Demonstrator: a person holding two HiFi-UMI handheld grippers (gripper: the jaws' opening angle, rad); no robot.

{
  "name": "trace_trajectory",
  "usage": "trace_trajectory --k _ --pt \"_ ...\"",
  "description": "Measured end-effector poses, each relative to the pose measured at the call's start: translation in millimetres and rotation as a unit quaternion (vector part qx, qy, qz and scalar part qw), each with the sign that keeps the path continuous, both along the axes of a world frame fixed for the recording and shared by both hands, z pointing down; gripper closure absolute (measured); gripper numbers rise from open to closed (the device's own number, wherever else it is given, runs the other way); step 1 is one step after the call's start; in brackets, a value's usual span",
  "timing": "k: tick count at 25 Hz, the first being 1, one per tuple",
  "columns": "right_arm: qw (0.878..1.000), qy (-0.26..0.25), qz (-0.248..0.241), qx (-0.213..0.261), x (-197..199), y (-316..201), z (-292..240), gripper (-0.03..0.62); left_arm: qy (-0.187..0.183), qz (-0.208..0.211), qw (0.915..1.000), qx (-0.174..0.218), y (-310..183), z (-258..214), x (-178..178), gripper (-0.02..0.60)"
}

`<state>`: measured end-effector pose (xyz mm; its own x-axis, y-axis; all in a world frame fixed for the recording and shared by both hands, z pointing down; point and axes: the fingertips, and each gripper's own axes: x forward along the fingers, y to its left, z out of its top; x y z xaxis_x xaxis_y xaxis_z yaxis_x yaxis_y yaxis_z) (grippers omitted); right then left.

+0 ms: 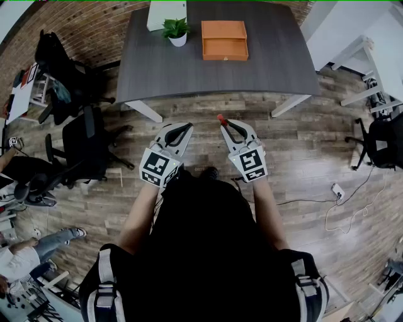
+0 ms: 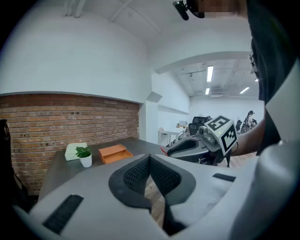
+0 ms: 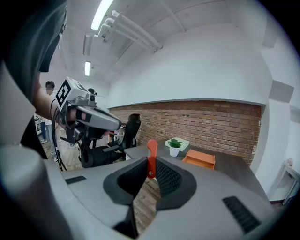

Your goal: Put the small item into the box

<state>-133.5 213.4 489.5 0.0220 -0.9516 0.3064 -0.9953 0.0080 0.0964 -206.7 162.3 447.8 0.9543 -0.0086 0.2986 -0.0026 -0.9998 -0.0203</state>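
Clamped between the jaws of the right gripper is the small red item, held upright with its rounded end standing clear above the pads. It is gripped by its lower part, presumably so that the free end can be lowered into the box first. The jaws of the left gripper are brought together with nothing between them; no role for it is suggested at this stage.

Both grippers are carried side by side at waist height over the wooden floor, well apart from the dark table. The orange box is seen open-topped near the table's far edge, just beside a potted plant and a white box. The task is judged to be at the carrying stage: the item is secured, but the table must be approached before the box can be reached.

What the red item actually is cannot be made out; only a slim strip with a small fixing near the pads is shown, and its lower end is hidden between the jaws. The box's interior is seen too shallowly for its contents to be told.
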Motion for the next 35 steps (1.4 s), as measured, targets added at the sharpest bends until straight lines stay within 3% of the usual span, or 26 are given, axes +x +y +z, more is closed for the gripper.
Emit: trace_trajectory --k 15,25,35 --pt "1.000 -0.007 -0.002 0.006 -8.6 -1.4 -1.5 0.525 -0.011 0.006 0.9996 0.024 -6.6 -11.0 -6.8 0.558" --pt "1.000 -0.006 -0.019 0.014 -15.5 -3.2 -8.9 0.525 -0.005 -0.012 0.9997 0.022 -9.0 -16.0 -16.8 0.558" --pt "1.000 -0.004 -0.007 0.001 -13.0 -8.2 -1.4 0.525 -0.011 -0.010 0.9998 0.016 -21.7 -5.0 -19.4 0.558"
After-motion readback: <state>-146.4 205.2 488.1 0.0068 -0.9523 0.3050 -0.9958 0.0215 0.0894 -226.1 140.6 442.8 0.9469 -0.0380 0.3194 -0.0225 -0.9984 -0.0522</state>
